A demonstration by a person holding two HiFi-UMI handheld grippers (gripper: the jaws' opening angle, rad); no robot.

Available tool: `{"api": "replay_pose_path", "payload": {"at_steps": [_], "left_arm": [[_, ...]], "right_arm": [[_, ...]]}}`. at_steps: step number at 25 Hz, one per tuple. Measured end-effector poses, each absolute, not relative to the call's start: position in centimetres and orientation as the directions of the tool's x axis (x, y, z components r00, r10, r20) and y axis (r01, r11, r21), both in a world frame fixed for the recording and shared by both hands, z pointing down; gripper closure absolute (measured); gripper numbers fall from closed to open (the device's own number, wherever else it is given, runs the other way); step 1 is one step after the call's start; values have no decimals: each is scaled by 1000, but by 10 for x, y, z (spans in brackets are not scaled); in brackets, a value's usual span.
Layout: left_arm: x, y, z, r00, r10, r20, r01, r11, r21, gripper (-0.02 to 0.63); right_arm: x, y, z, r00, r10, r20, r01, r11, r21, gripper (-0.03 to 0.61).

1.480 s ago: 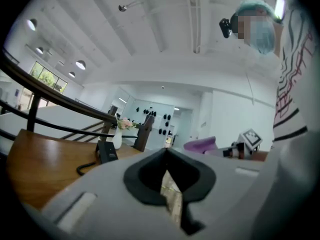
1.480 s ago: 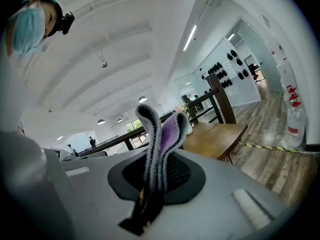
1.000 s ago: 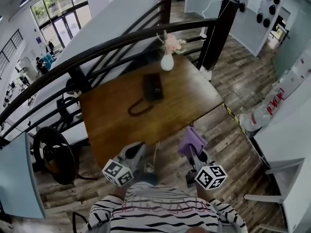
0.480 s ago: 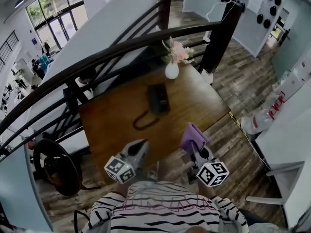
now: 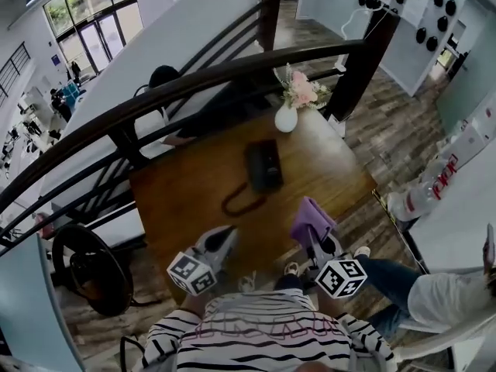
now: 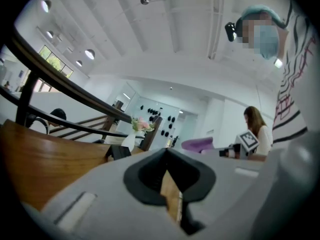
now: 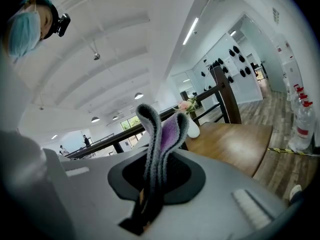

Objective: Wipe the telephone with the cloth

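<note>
A black telephone (image 5: 264,166) lies on the brown wooden table (image 5: 178,200), its coiled cord (image 5: 240,201) looping toward me. In the left gripper view the telephone (image 6: 120,151) shows small and far off. My right gripper (image 5: 314,235) hovers at the table's near right edge, shut on a folded purple cloth (image 5: 311,219); the cloth (image 7: 161,139) stands up between its jaws. My left gripper (image 5: 223,240) is shut with nothing in it, held over the near edge of the table, short of the telephone.
A white vase with pink flowers (image 5: 287,117) stands at the table's far edge, just behind the telephone. A dark stair railing (image 5: 194,84) runs behind the table. A seated person (image 5: 434,293) is at the right, with bottles (image 5: 422,196) on the floor.
The view has shifted so table and telephone sit nearer and more central. Both grippers have edged forward over the table's near edge. A seated person has come into view at right.
</note>
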State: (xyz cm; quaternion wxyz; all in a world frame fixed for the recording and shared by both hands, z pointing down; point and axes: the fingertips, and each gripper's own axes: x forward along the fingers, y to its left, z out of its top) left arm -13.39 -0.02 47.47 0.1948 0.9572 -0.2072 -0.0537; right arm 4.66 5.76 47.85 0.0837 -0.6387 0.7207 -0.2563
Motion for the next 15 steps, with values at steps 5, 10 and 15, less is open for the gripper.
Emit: {"api": "replay_pose_path", "payload": {"at_steps": [5, 10, 15], "left_arm": [[-151, -15, 479, 884, -468, -22, -419, -810, 409, 612], [-158, -28, 486, 853, -522, -10, -471, -779, 414, 612], [-151, -42, 489, 830, -558, -8, -506, -759, 410, 612]], "right_arm": [[34, 35, 480, -217, -954, 208, -876, 96, -472, 543], [33, 8, 483, -270, -940, 207, -867, 144, -477, 543], [42, -20, 487, -314, -927, 204, -860, 186, -476, 543]]}}
